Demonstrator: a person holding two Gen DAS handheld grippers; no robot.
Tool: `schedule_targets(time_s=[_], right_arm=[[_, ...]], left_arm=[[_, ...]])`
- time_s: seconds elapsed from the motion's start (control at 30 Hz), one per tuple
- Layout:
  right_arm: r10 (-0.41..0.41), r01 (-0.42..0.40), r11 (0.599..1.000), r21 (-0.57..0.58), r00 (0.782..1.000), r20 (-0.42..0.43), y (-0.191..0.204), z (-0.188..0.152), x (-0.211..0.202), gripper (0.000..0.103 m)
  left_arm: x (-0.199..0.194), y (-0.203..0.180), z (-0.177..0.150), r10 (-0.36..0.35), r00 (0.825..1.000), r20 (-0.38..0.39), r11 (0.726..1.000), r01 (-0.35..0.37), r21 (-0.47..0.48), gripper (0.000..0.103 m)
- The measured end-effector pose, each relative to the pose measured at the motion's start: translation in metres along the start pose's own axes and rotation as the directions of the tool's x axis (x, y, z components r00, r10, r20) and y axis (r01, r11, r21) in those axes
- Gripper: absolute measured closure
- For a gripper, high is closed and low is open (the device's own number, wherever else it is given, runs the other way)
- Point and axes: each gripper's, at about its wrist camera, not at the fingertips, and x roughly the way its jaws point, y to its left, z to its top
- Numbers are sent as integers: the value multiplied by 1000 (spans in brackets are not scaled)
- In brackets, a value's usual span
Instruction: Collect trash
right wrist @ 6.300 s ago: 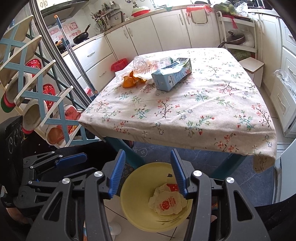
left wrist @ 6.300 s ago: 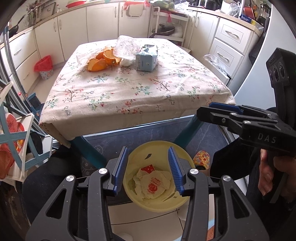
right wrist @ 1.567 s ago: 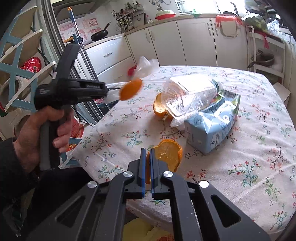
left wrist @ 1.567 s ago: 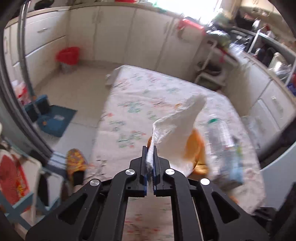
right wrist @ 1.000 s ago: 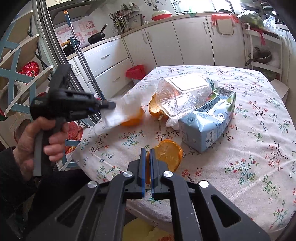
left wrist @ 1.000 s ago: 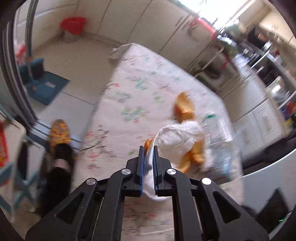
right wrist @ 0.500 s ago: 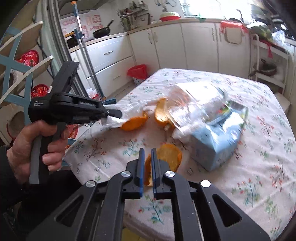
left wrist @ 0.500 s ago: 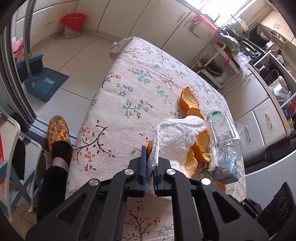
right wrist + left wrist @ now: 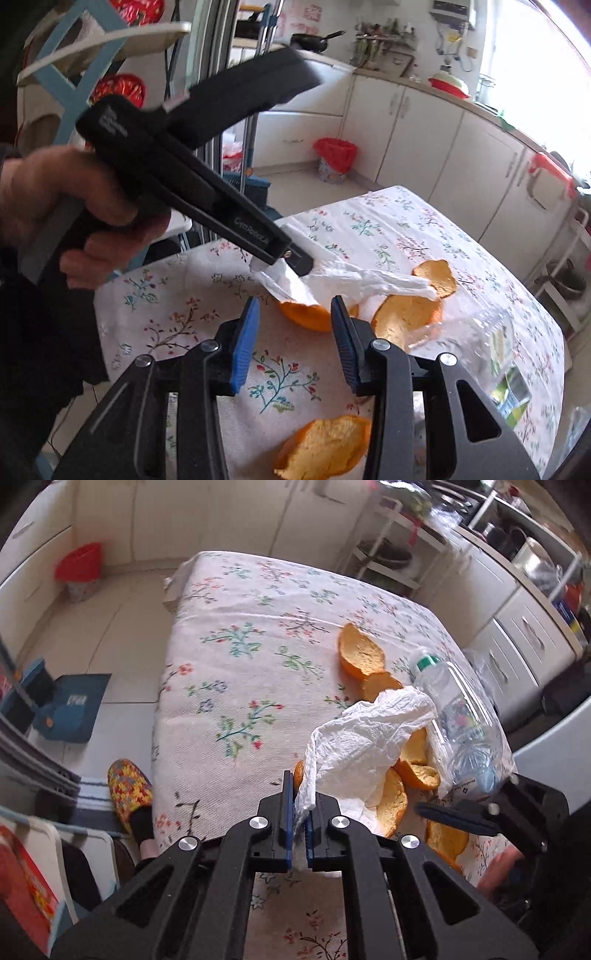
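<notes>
1. Left gripper: clamped tight on white tissue, draped over orange peels on the floral tablecloth.
2. Right gripper: jaws opening, nothing pinched; peel piece lying beneath.

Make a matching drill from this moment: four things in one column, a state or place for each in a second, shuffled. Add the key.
Things:
1. left tool
2. right tool
3. plastic bottle
4. red bin

States or places:
A. on the floor by the cabinets
B. lying on its side on the tablecloth
C. jaws opening, nothing between them
D. clamped on the white paper towel

Pairs: 1-D, 2-C, 3-B, 4-A
</notes>
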Motion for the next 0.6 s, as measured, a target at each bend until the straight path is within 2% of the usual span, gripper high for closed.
schedule_targets(time_s=[0.03,0.07,0.17,0.3,0.47,0.6], right_arm=[[9,-10,1000,-12,1000,-18,-1,0,5,71],[19,-19,1000,-13,1000,-25,-1,0,7,83],[40,-40,999,10,998,-41,-4,-3,7,100],[91,-87,994,67,994,-53,-9,-7,7,102],[138,-134,973,188,990,-10,-23,-11,-1,103],[123,-123,973,194,992,13,-27,-9,-10,102]], left_arm=[[1,-3,2,-2,1000,-6,1000,2,18,98],[2,-5,3,4,1000,-11,999,-3,39,98],[2,-3,8,-8,1000,-7,1000,8,28,98],[-8,9,12,-24,999,38,998,26,-53,98],[-22,25,8,-70,994,79,987,81,-142,98],[-22,27,4,-58,997,60,988,66,-142,98]])
